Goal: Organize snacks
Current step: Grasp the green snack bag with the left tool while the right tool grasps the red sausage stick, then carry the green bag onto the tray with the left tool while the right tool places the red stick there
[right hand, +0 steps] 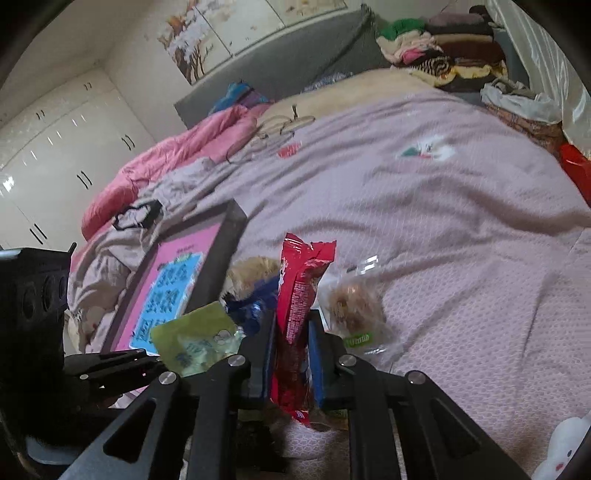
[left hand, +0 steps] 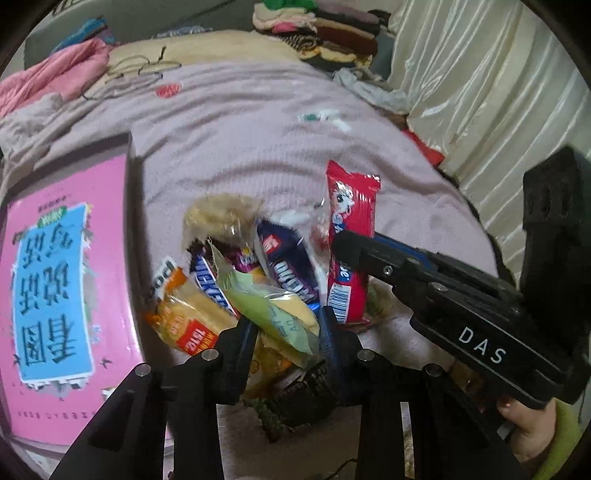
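Note:
A pile of snacks lies on the pink bedspread (left hand: 258, 122): a Snickers bar (left hand: 210, 280), a dark blue bar (left hand: 288, 266), an orange cracker pack (left hand: 188, 317) and a clear-wrapped bun (left hand: 218, 218). My left gripper (left hand: 288, 332) is shut on a pale green packet (left hand: 273, 314), also seen in the right wrist view (right hand: 195, 339). My right gripper (right hand: 291, 350) is shut on a red wrapped bar (right hand: 299, 291), held upright; it also shows in the left wrist view (left hand: 351, 236), with the right gripper (left hand: 354, 254) coming in from the right.
A pink box (left hand: 62, 288) with blue Chinese lettering lies left of the pile, also in the right wrist view (right hand: 173, 288). A clear-wrapped pastry (right hand: 354, 306) lies right of the red bar. Folded clothes (left hand: 321, 29) are stacked at the far end, curtains (left hand: 480, 92) to the right.

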{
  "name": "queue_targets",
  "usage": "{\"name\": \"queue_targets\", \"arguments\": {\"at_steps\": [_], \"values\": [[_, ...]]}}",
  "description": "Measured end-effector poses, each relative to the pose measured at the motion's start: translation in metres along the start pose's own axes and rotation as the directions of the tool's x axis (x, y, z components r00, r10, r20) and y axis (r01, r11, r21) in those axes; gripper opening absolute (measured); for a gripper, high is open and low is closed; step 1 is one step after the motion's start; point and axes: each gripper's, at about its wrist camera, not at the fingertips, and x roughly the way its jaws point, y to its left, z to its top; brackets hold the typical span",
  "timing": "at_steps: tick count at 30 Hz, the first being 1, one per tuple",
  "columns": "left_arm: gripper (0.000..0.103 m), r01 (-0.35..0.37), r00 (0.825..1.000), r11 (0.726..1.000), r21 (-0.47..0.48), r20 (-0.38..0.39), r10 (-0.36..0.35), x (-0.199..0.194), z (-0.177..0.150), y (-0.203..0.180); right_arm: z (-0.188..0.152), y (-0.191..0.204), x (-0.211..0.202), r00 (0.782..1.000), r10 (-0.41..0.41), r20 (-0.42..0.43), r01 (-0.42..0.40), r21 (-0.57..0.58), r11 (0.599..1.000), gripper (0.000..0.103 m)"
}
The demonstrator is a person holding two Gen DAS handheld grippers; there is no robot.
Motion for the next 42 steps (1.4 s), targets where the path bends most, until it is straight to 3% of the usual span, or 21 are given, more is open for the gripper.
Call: {"name": "queue_targets", "arguments": {"at_steps": [8, 16, 24, 32, 42], "values": [[0.035, -0.018, 0.998, 0.999, -0.037, 0.064, 0.02, -0.04, 0.001, 0.024, 0.008, 0.019, -0.023, 0.995, 0.04, 0.095, -0.037, -0.033, 0.999, 0.015], [0.035, -0.113, 0.988, 0.988, -0.103, 0.091, 0.123, -0.075, -0.015, 0.079, 0.011, 0.057, -0.02, 0.988, 0.128, 0.087, -0.123, -0.063, 0.99, 0.015], [0.035, -0.196, 0.974, 0.964, -0.181, 0.08, 0.213, -0.09, -0.036, 0.13, 0.002, 0.116, 0.007, 0.978, 0.21, 0.009, -0.207, -0.145, 0.968, 0.016], [0.035, -0.235, 0.966, 0.941, -0.241, 0.052, 0.255, -0.085, -0.051, 0.164, -0.02, 0.164, 0.046, 0.973, 0.211, -0.089, -0.226, -0.219, 0.949, 0.015], [0.035, -0.276, 0.956, 0.924, -0.265, 0.021, 0.291, -0.075, -0.062, 0.186, -0.035, 0.163, 0.07, 0.976, 0.156, -0.154, -0.186, -0.208, 0.96, 0.015]]}}
